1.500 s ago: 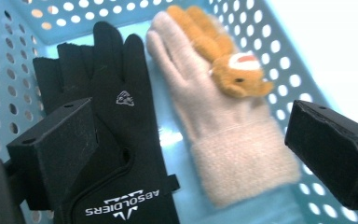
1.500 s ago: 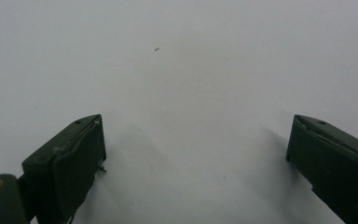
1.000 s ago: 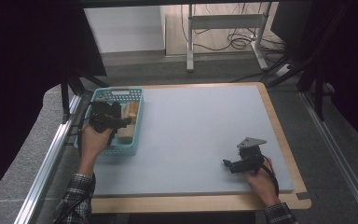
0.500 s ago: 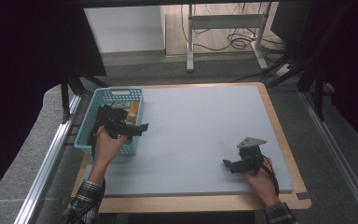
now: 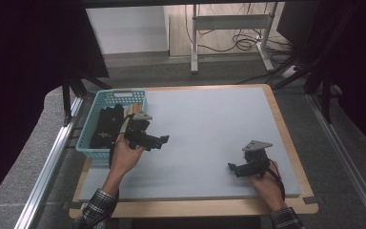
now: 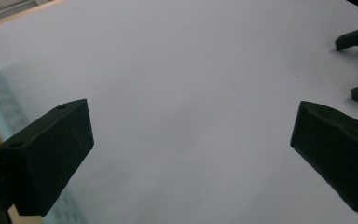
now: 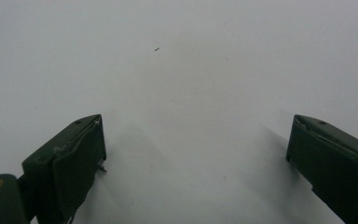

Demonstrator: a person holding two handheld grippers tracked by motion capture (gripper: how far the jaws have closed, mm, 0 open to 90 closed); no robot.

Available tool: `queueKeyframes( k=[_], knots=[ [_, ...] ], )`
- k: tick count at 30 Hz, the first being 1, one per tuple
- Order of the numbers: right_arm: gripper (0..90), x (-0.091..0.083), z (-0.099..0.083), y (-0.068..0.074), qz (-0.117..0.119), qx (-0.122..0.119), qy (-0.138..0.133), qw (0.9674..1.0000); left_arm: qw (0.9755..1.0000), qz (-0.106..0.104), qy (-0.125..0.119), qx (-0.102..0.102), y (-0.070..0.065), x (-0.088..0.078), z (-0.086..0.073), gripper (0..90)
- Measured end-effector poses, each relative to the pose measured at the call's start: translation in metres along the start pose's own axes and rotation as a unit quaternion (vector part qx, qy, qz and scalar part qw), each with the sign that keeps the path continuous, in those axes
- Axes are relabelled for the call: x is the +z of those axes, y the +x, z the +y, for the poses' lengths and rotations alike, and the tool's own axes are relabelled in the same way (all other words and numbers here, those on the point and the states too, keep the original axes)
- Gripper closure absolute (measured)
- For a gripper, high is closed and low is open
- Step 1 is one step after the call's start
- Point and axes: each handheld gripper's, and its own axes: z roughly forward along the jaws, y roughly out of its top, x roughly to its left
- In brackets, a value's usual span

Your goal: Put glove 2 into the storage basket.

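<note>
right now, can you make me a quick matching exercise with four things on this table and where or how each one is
Things:
1. left gripper
2. right gripper
3. teal basket
4. dark bundle

Places or states:
A. at the table's left edge
B. open, beside the basket over the grey mat
C. lying inside the basket
D. open, low near the table's front right

Pairs: 1-B, 2-D, 3-A, 4-C
</note>
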Motion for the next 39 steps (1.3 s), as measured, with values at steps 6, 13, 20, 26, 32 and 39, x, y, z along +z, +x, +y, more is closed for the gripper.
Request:
queueKeyframes(
  k=[6, 13, 20, 26, 32, 39],
  knots=[
    [4.3, 0.000, 0.000, 0.000, 0.000, 0.000, 0.000, 1.0000, 0.9997, -0.015, 0.002, 0.018, -0.019, 0.012, -0.006, 0.0],
    [4.3, 0.000, 0.000, 0.000, 0.000, 0.000, 0.000, 1.0000, 0.9990, -0.029, 0.004, 0.033, -0.036, 0.025, -0.018, 0.0],
    [4.3, 0.000, 0.000, 0.000, 0.000, 0.000, 0.000, 1.0000, 0.9983, -0.033, 0.014, 0.046, -0.047, 0.043, -0.039, 0.0],
    [4.4, 0.000, 0.000, 0.000, 0.000, 0.000, 0.000, 1.0000, 0.9978, -0.036, 0.031, 0.046, -0.049, 0.058, -0.059, 0.0],
    [4.4, 0.000, 0.000, 0.000, 0.000, 0.000, 0.000, 1.0000, 0.9966, -0.033, 0.053, 0.053, -0.051, 0.071, -0.072, 0.0],
    [4.3, 0.000, 0.000, 0.000, 0.000, 0.000, 0.000, 1.0000, 0.9960, -0.025, 0.060, 0.061, -0.054, 0.076, -0.076, 0.0]
  ],
)
